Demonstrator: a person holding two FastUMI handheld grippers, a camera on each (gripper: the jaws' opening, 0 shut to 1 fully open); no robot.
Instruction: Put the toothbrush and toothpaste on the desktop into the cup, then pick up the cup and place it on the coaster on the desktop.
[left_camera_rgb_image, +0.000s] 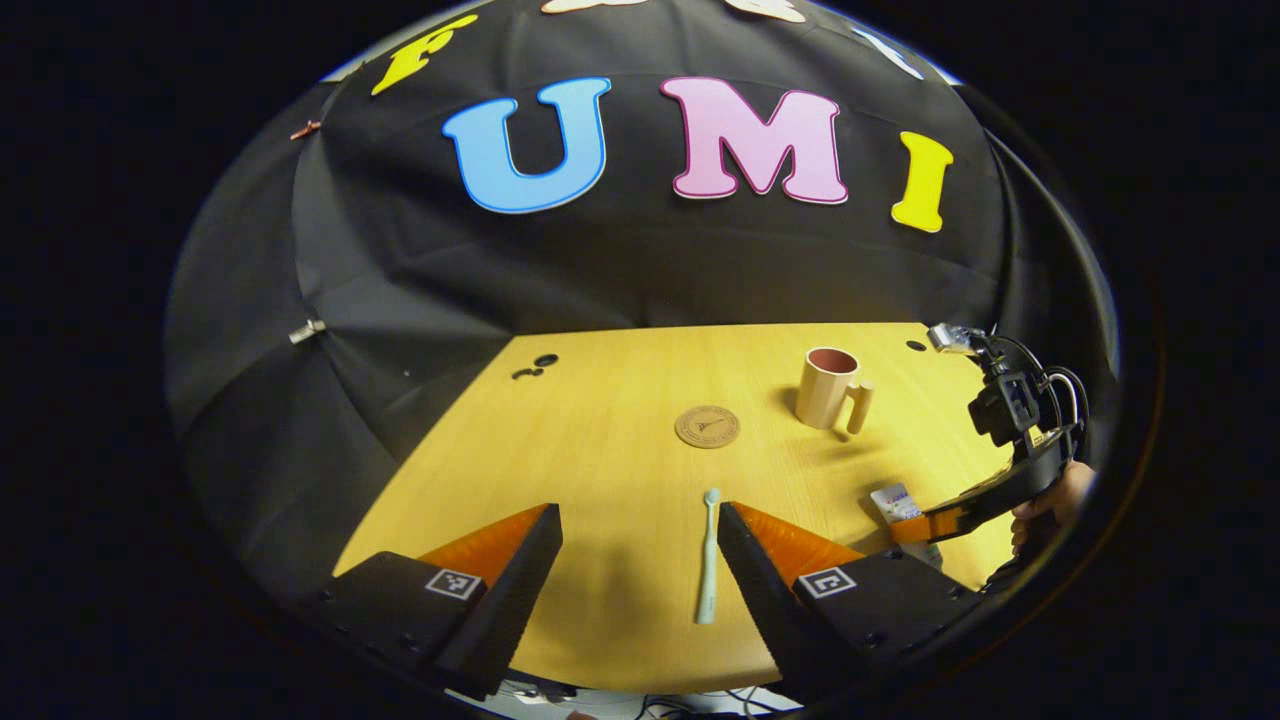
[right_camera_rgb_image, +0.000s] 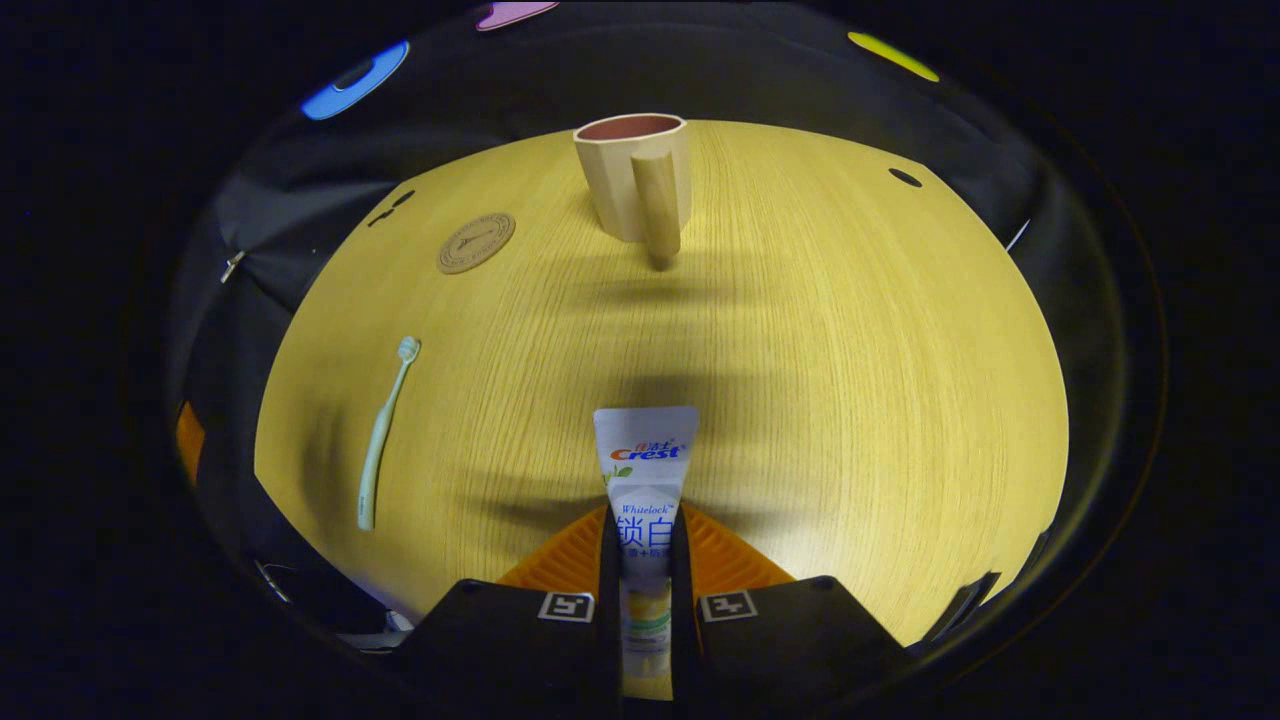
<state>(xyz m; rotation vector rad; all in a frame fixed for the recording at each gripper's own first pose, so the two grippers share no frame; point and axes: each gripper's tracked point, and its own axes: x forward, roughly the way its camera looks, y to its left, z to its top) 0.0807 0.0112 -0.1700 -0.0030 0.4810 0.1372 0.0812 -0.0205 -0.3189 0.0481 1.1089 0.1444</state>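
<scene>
Right gripper (right_camera_rgb_image: 645, 560) clamps my toothpaste (right_camera_rgb_image: 645, 470) between both fingers, above the desktop (right_camera_rgb_image: 850, 350). Left gripper (left_camera_rgb_image: 640, 560) hangs wide open, the toothbrush (left_camera_rgb_image: 708, 555) lying flat just beside its right finger. Farther off, I see the cup (left_camera_rgb_image: 828, 388) upright, near the coaster (left_camera_rgb_image: 706, 426).

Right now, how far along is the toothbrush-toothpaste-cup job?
Nothing is finished yet: the cup looks empty and stands on the desk, apart from the coaster. In hand: the right gripper has its jaws closed on the toothpaste. The left gripper is open, the toothbrush lying flat between its jaws, ungrasped. Left: drop both into the cup, then move the cup onto the coaster.
</scene>
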